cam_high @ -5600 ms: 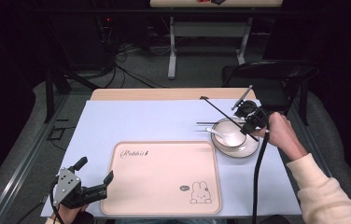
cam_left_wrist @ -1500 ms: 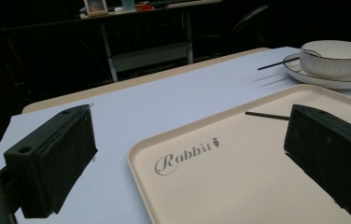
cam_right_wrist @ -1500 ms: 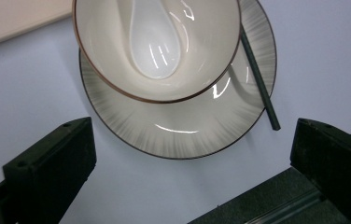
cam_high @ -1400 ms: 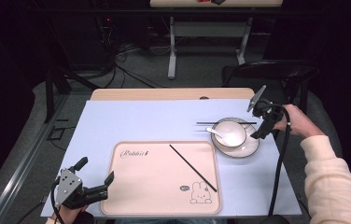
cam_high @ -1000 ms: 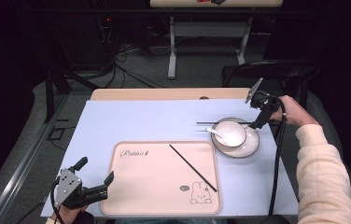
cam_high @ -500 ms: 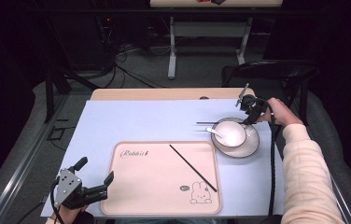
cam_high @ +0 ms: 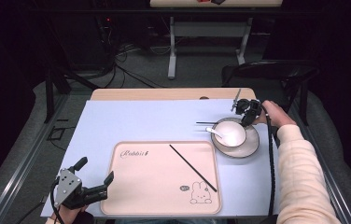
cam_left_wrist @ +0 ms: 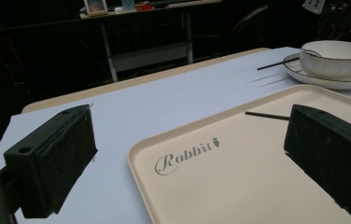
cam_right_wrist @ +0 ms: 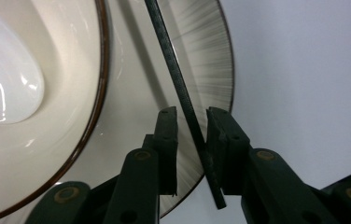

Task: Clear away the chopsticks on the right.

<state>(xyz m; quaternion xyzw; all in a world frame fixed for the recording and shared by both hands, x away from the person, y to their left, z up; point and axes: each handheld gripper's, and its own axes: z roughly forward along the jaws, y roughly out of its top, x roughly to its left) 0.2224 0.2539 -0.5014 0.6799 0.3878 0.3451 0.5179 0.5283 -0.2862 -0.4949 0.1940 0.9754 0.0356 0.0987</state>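
One black chopstick [cam_high: 193, 168] lies slantwise on the pink rabbit tray [cam_high: 155, 186]. A second black chopstick [cam_high: 206, 122] rests behind the white bowl [cam_high: 232, 135], its right end on the saucer [cam_high: 253, 144]. A white spoon [cam_high: 214, 132] sits in the bowl. My right gripper [cam_high: 243, 108] is at that chopstick's right end. In the right gripper view the chopstick [cam_right_wrist: 173, 65] runs between the jaws of the right gripper [cam_right_wrist: 191, 112], against one jaw, with a slit left at the other. My left gripper [cam_high: 95, 169] is wide open and empty at the tray's near left corner [cam_left_wrist: 239, 177].
A pale blue mat [cam_high: 145, 121] covers the table under the tray and saucer. A dark chair [cam_high: 276, 70] stands behind the table's right end. The right gripper's cable [cam_high: 270, 158] hangs along the person's sleeve beside the saucer.
The right gripper has come down and left from above the saucer's far side to the second chopstick's end. The first chopstick, carried earlier, lies on the tray. The left gripper has stayed still.
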